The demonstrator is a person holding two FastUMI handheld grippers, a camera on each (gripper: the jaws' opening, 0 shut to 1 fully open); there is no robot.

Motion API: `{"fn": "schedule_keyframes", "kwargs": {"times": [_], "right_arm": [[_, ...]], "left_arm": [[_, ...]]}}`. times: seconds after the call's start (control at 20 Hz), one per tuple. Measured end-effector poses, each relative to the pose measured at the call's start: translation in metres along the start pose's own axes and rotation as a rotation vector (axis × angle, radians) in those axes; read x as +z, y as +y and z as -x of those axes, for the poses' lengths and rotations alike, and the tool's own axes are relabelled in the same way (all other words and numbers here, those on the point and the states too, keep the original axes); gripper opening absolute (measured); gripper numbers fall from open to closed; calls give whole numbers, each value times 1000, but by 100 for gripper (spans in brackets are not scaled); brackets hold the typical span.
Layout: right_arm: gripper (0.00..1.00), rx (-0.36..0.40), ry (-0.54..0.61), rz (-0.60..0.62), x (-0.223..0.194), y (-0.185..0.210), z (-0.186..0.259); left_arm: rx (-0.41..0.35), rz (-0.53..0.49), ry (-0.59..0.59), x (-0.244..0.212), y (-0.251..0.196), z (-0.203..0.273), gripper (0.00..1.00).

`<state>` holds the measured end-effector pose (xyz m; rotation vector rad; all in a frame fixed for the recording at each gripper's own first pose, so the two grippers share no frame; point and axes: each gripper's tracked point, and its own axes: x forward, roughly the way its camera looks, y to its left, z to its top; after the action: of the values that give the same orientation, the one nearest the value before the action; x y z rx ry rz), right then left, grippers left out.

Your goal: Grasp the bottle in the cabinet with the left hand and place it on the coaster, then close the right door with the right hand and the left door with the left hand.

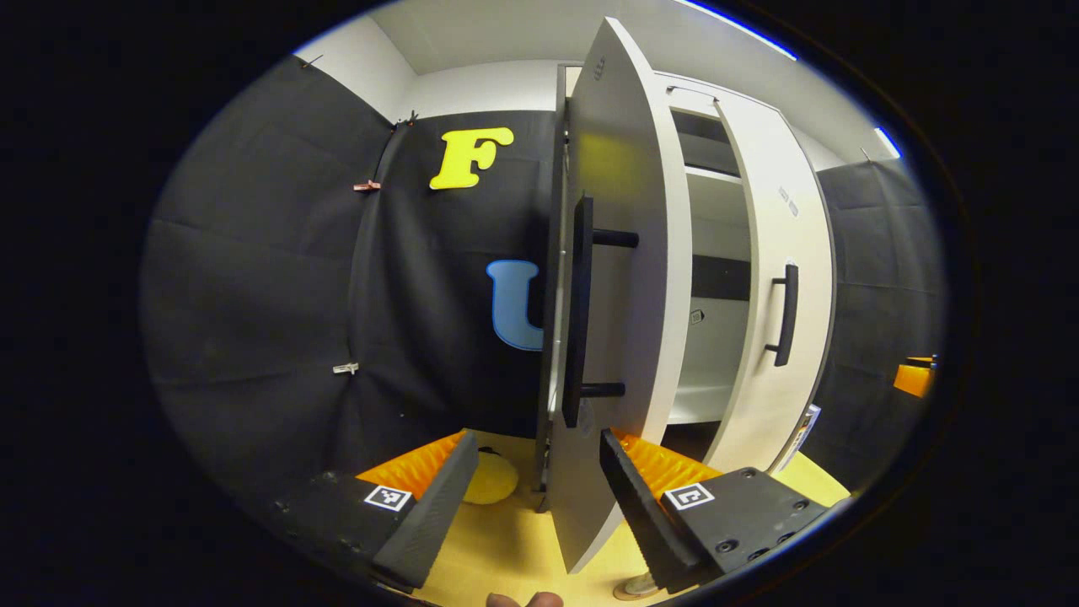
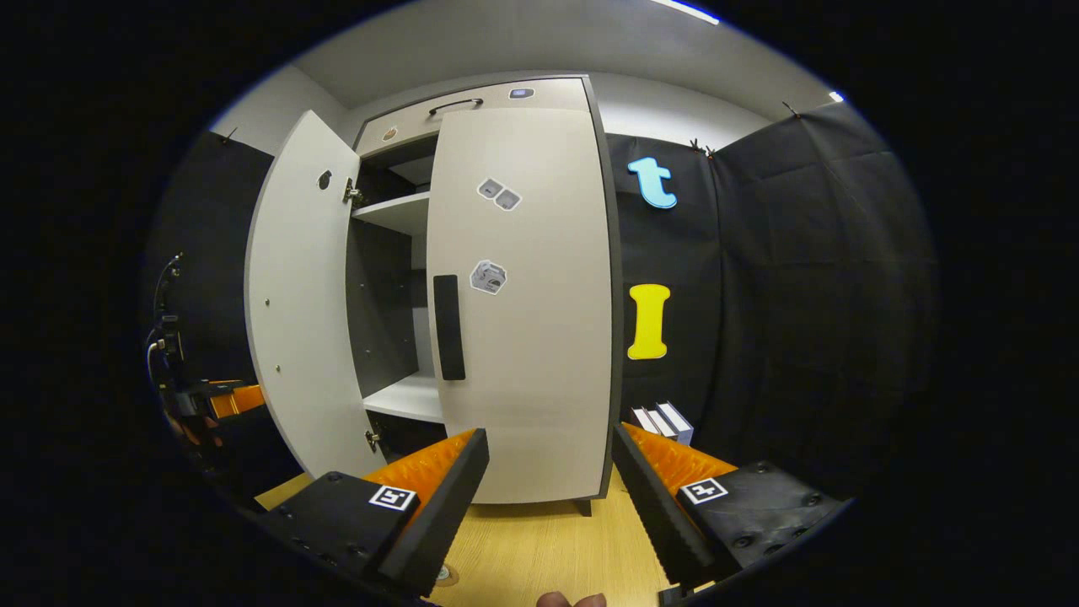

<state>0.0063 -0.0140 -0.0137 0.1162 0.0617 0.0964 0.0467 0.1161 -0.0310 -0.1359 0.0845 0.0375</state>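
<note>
My left gripper (image 1: 535, 476) is open, its fingers on either side of the lower edge of the cabinet's open left door (image 1: 620, 278); I cannot tell if either touches it. That door stands edge-on with its long black handle (image 1: 577, 312) facing me. A pale yellow round thing (image 1: 491, 478) sits on the wooden table behind one finger; too little shows to tell what it is. My right gripper (image 2: 548, 472) is open and holds nothing, just in front of the shut right door (image 2: 523, 320) and below its handle (image 2: 448, 327). The left door (image 2: 295, 320) stands swung out.
Bare white shelves (image 2: 405, 396) show through the gap between the doors. Some books (image 2: 666, 419) stand on the table right of the cabinet. The other gripper and a hand (image 2: 206, 405) show at the far left. Black cloth walls close in the booth.
</note>
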Motion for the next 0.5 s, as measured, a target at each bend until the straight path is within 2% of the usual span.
{"fn": "schedule_keyframes", "kwargs": {"times": [0.5], "right_arm": [[98,7,21,-13,-6,-33,-2]], "left_arm": [[-64,-10,5,3,-70,-20,94]]}}
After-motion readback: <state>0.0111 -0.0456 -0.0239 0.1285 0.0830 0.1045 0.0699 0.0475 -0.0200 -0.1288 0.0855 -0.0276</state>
